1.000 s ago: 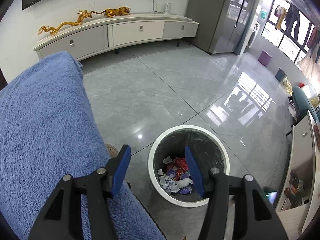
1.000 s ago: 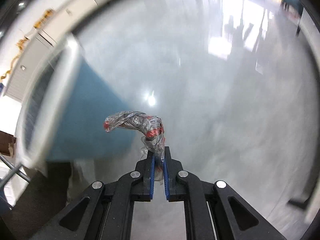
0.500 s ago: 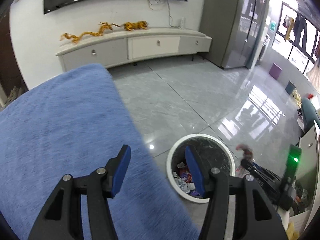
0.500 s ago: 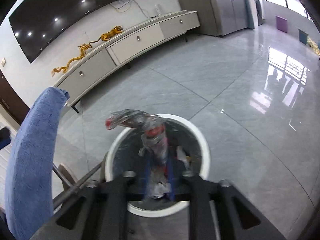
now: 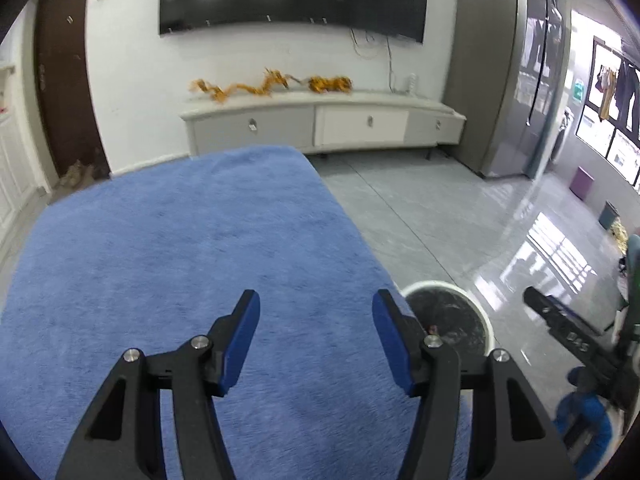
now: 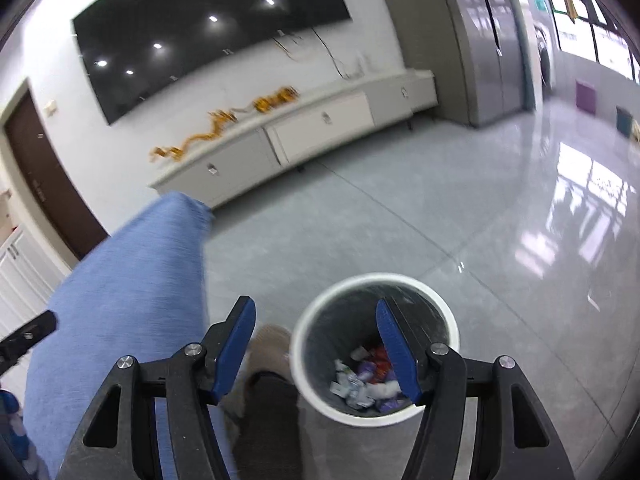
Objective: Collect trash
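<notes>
Both grippers, left gripper (image 5: 316, 340) and right gripper (image 6: 316, 344), hang with fingers spread, empty; the bin (image 6: 448, 320) beneath the right fingers could be knocked over by a careless swing.

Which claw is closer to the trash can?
Right. The right gripper hangs open right above the trash can; the left gripper is over the blue blanket beside it.

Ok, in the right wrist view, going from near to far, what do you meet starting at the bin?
White trash bin → grey tiled floor → long white cabinet → gold dragon ornament on top of it → dark TV screen on the wall.
</notes>
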